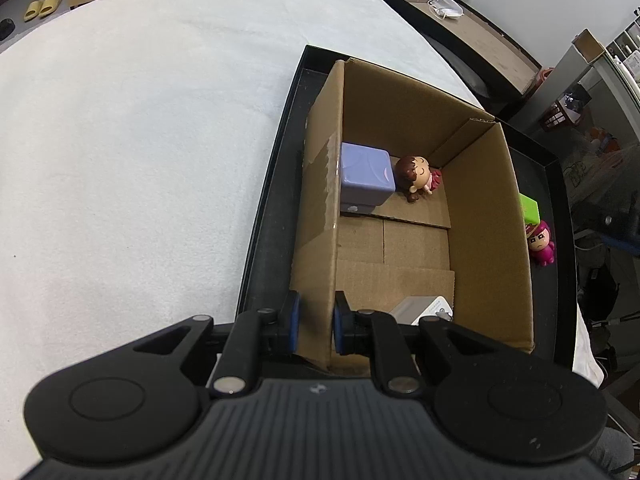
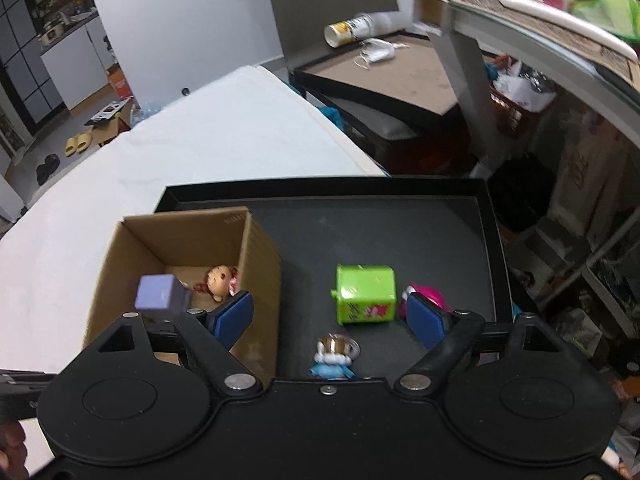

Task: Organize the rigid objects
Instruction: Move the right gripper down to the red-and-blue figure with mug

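While the left hand-held gripper (image 1: 316, 322) pinches the cardboard box (image 1: 420, 184) wall, the empty, wide-open right hand-held gripper (image 2: 332, 316) could knock the green cube (image 2: 366, 294) aside

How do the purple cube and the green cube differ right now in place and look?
The purple cube sits inside the cardboard box, beside a brown-haired figurine; the green cube lies outside it on the black tray. The purple one looks plain, the green one carries pink print. Both are boxy with rounded edges, and neither is gripped.

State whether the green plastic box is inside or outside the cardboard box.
Outside: the green plastic box sits on the black tray, beside the cardboard box.
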A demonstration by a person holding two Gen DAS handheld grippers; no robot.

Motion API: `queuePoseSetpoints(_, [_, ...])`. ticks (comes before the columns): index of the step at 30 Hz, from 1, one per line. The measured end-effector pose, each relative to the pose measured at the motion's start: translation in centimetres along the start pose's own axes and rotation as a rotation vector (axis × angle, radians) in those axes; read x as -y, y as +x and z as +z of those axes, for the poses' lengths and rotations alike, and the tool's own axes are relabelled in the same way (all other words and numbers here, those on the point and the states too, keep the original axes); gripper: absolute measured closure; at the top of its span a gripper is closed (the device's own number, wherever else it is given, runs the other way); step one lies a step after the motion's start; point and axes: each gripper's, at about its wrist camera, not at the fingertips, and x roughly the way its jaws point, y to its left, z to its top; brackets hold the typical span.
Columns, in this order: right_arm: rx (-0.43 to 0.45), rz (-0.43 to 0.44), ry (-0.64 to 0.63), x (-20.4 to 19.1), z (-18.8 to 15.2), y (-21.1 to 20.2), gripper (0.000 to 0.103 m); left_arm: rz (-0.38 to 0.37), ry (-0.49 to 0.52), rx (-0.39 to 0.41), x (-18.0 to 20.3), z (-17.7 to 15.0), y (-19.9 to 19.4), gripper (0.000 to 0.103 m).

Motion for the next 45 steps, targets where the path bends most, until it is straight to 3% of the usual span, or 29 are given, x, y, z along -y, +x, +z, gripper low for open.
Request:
queuePoseSetpoints(11, [-0.080,0.038,0.065,1.6,-2.4,1.8,0.021,0.001,0.003,0.020,-0.2,-0.2,-0.3,0.089])
queuePoseSetpoints(19, [-0.155,0.074,0.116,1.8,-3.5,4.2,0.034,0.007,-0.004,0.032,-0.5,0.0,-0.5,0.089])
queuePoseSetpoints(34, [-0.220,0.037,0.134,1.6,-4.3,7.7,0.046,0.003,-0.022,0.026,-1.1,0.4,-0.6,0.089])
queuePoseSetpoints(45, [-0.246,-0.010,0.075,0.4,-4.7,9.2,0.054,0.001,-0.030,0.024,-1.1,0.4,-0.4,0.089])
